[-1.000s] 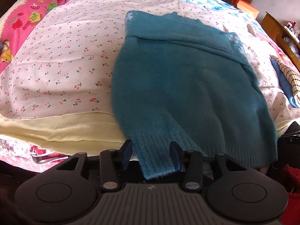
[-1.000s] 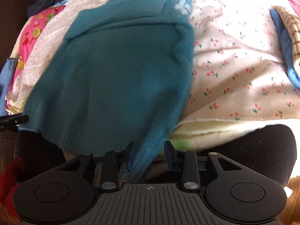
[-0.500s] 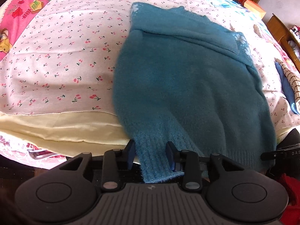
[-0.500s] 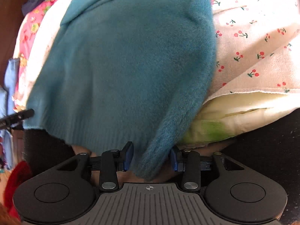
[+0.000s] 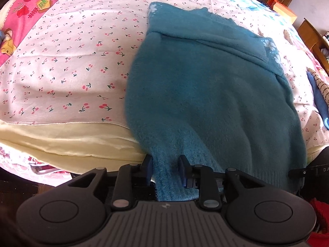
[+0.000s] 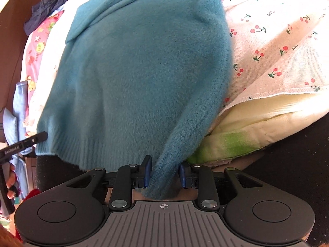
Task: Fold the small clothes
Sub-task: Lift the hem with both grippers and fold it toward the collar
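A fluffy teal sweater (image 5: 205,92) lies flat on a cherry-print sheet (image 5: 72,61), with its ribbed hem hanging over the near edge of the bed. My left gripper (image 5: 165,160) is shut on the hem's left corner, and the fabric is bunched between both blue pads. In the right wrist view the sweater (image 6: 139,72) fills the middle. My right gripper (image 6: 164,164) is closing on the hem's right corner, a twisted strip that fills the gap between the pads. The sleeves are folded in across the chest near the collar.
A cream mattress edge (image 5: 72,142) runs below the sheet. A striped and blue cloth (image 5: 318,90) lies at the right, and a pink printed cover (image 5: 30,10) at the far left. A dark garment (image 6: 51,6) sits at the bed's far corner. Wooden furniture (image 5: 312,35) stands beyond.
The left jaws narrowed onto the hem corner and stayed there. The right gripper sank toward the bed's edge, rolled a little, and its jaws drew in on the other corner.
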`<move>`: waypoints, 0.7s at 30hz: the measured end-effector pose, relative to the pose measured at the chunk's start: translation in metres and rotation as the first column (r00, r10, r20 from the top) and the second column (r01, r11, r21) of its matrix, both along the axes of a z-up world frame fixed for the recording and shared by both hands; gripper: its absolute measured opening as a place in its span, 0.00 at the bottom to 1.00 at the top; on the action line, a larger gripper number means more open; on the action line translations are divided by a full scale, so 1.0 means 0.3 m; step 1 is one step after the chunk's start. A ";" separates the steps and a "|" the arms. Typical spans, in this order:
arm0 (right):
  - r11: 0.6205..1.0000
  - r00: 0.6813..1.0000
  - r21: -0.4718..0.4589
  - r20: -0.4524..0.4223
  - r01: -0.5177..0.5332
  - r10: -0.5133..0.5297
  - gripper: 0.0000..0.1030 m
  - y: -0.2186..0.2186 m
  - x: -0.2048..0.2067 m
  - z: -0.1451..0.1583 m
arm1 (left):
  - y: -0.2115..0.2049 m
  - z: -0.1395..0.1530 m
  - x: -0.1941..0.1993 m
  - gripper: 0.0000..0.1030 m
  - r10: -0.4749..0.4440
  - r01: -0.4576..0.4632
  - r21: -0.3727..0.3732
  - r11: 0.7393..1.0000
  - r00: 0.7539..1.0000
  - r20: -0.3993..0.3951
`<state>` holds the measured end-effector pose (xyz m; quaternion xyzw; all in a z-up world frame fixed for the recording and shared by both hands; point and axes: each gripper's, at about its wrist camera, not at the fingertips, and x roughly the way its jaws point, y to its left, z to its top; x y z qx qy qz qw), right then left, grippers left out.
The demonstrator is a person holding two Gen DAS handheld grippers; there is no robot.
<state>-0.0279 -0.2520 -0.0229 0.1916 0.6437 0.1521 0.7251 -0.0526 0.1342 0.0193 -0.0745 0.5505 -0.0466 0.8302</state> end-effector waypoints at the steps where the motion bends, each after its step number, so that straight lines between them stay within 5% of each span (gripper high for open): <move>1: 1.000 1.000 -0.002 0.001 -0.002 0.002 0.28 0.005 0.002 -0.001 | -0.001 -0.003 0.003 0.32 -0.001 0.001 -0.003 1.000 1.000 -0.001; 4: 1.000 1.000 -0.009 0.014 -0.007 0.007 0.28 0.020 0.002 0.000 | 0.002 0.000 0.009 0.29 0.001 -0.001 -0.014 1.000 1.000 -0.002; 6: 1.000 1.000 0.002 0.017 0.009 -0.009 0.25 0.012 -0.003 0.001 | 0.012 0.002 0.006 0.18 0.009 -0.009 -0.026 1.000 1.000 0.006; 11: 0.996 0.993 0.061 0.091 0.069 -0.075 0.14 -0.016 -0.022 0.044 | 0.057 0.023 -0.008 0.14 0.070 -0.060 -0.159 0.985 0.996 0.056; 21: 0.943 0.886 0.306 0.390 0.131 -0.250 0.14 -0.009 0.087 0.285 | 0.089 0.145 0.157 0.13 0.206 -0.075 -0.484 0.872 0.953 0.222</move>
